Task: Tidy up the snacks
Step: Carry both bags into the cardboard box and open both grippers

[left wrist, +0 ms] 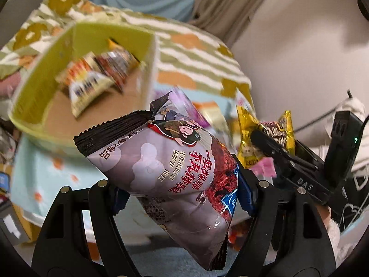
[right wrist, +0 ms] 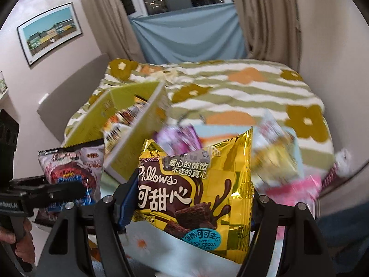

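My left gripper (left wrist: pixel 184 191) is shut on a grey-purple snack bag (left wrist: pixel 175 173) with a dark serrated top and holds it in the air, below and right of a yellow-green box (left wrist: pixel 34 87) that holds several snack packets (left wrist: pixel 92 78). My right gripper (right wrist: pixel 186 200) is shut on a gold Pillows cocoa bag (right wrist: pixel 203 184), also lifted. In the left wrist view the right gripper (left wrist: pixel 276 152) and its gold bag (left wrist: pixel 249 133) are at the right. In the right wrist view the left gripper (right wrist: pixel 57 191) and its grey-purple bag (right wrist: pixel 73 170) are at the left, in front of the box (right wrist: pixel 131 138).
More loose packets, purple (right wrist: pixel 177 138), pale gold (right wrist: pixel 276 152) and pink (right wrist: pixel 297 189), lie blurred on a light blue cloth. Behind is a bed with a green striped flower blanket (right wrist: pixel 230 87). Curtains (right wrist: pixel 265 23) and walls close the back and right.
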`<state>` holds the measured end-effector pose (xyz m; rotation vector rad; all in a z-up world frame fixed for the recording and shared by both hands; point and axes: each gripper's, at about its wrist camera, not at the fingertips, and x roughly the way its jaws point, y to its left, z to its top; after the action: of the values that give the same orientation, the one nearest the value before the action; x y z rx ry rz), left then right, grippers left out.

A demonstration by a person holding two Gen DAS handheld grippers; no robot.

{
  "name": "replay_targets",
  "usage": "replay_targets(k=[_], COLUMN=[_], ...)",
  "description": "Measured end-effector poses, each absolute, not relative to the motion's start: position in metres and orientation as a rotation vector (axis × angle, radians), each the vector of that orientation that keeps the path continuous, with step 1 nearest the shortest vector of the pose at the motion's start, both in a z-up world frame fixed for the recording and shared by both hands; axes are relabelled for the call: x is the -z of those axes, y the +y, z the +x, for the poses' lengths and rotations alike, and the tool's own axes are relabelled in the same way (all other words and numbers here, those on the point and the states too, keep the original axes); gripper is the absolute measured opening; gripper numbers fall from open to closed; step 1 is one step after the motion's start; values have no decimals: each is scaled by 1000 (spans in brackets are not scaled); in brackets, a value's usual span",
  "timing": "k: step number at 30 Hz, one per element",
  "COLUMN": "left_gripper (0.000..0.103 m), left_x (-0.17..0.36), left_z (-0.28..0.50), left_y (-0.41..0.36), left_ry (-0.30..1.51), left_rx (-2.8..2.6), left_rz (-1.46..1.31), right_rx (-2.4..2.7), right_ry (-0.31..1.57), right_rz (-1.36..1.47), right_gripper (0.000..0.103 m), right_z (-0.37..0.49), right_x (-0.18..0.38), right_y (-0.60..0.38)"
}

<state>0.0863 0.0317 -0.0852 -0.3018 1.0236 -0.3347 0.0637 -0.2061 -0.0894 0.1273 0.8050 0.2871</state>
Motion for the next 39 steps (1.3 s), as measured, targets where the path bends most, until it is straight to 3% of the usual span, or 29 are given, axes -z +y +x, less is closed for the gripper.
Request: replay_targets(k=[6, 15, 18, 19, 20, 39], left_gripper=[75, 76, 87, 99, 103, 103], left_x=[80, 135, 151, 155, 159, 142], left_z=[150, 227, 231, 231, 230, 221], left_y=[86, 133, 138, 139, 143, 185], left_ry=[1010, 1143, 1177, 1182, 1185, 1110], left_rx=[283, 364, 368, 362, 347, 204], left_rz=[-274, -208, -185, -176, -167, -143], right_rx=[-353, -359, -339, -332, -325, -298], right_ry=[787, 835, 866, 875, 886, 1018], right_rz=[117, 121, 137, 140, 140, 147], right_gripper=[68, 68, 68, 68, 68, 71], right_z=[115, 186, 200, 203, 205, 245], right_x=[66, 69, 79, 82, 86, 108], right_y=[-151, -70, -56, -53, -50, -10])
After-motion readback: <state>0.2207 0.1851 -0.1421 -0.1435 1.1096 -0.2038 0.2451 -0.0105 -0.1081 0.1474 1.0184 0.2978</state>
